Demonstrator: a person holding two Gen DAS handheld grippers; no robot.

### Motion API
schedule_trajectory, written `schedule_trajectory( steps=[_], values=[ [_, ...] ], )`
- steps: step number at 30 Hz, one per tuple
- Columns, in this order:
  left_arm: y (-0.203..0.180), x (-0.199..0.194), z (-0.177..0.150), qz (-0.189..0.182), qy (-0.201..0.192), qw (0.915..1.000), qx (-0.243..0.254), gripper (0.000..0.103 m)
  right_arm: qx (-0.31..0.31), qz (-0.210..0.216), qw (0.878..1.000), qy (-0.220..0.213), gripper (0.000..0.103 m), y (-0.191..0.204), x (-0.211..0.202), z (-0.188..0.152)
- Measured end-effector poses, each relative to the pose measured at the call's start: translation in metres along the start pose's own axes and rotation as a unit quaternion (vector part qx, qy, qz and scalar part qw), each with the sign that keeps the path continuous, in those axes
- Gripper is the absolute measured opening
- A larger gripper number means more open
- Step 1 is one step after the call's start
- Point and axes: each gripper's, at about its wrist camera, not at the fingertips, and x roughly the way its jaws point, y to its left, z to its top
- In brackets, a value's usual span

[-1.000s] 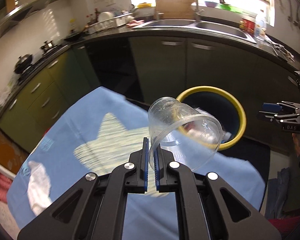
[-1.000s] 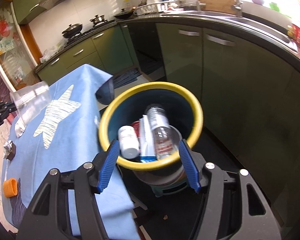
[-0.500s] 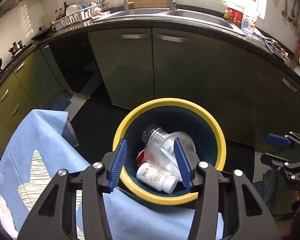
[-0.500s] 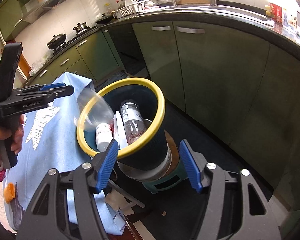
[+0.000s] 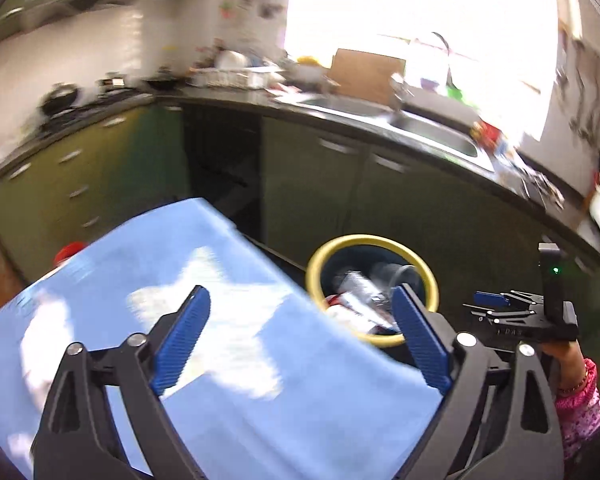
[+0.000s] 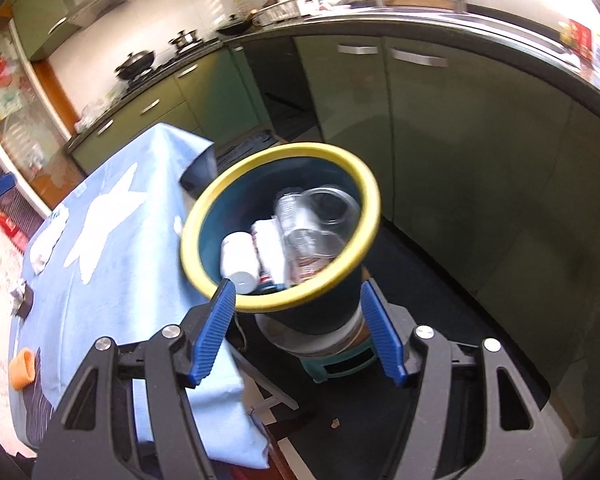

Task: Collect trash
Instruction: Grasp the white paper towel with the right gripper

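I look through my left gripper [image 5: 300, 316] and its jaws are opening, already very wide, with nothing between them. Under it is the blue cloth [image 5: 228, 360] with a pale star on it. This view is smeared, so the counter and the sink behind are hard to make out.

The bin [image 6: 374, 200] has a yellow rim and a dark inside. It stands on the floor just beside the cloth-covered table, in front of the green cupboards [image 6: 460, 140]. Its mouth tips toward my right camera.

The clear plastic cup [image 6: 320, 216] lies inside the bin on its side, on top of the other trash. Its long way runs about level, and its open mouth faces up toward the far rim. It is see-through, so its edges are hard to follow. Beside it lie a clear bottle [image 6: 290, 208] and a white bottle [image 6: 240, 256] whose cap end points down toward my gripper. Something red sits below them, but I cannot tell what it is.

My right gripper [image 6: 296, 328] is apart, not gripping anything. The bin's lower part shows between its blue pads [image 6: 214, 332], and they do not touch it. The bin's bottom is hidden behind a stand.

In the left view my right gripper [image 5: 496, 304] shows from the side, held by a hand [image 5: 568, 360] in a pink sleeve that is cut off at the edge.
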Motion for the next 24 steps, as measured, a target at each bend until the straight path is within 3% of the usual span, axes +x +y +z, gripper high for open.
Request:
schedule_trajectory(
  steps=[2, 5, 11, 18, 24],
  values=[
    [0.025, -0.031, -0.018, 0.030, -0.017, 0.9992, -0.018, 0.099, -0.021, 0.012, 1.000, 0.006, 0.064, 0.022, 0.006, 0.002],
    [0.065, -0.073, -0.053, 0.083, -0.032, 0.9944, -0.058, 0.098, -0.064, 0.035, 0.997, 0.020, 0.064, 0.067, 0.021, 0.008],
    [0.133, -0.135, -0.122, 0.137, -0.033, 0.9789, -0.148, 0.098, -0.157, 0.090, 0.982, 0.048, 0.064, 0.178, 0.054, 0.023],
    [0.183, -0.171, -0.176, 0.183, -0.042, 0.9639, -0.189, 0.098, -0.246, 0.169, 0.951, 0.079, 0.064, 0.329, 0.088, 0.036],
    [0.202, -0.179, -0.196, 0.196, -0.052, 0.9553, -0.215, 0.098, -0.279, 0.216, 0.928, 0.123, 0.064, 0.451, 0.126, 0.045]
  ],
)
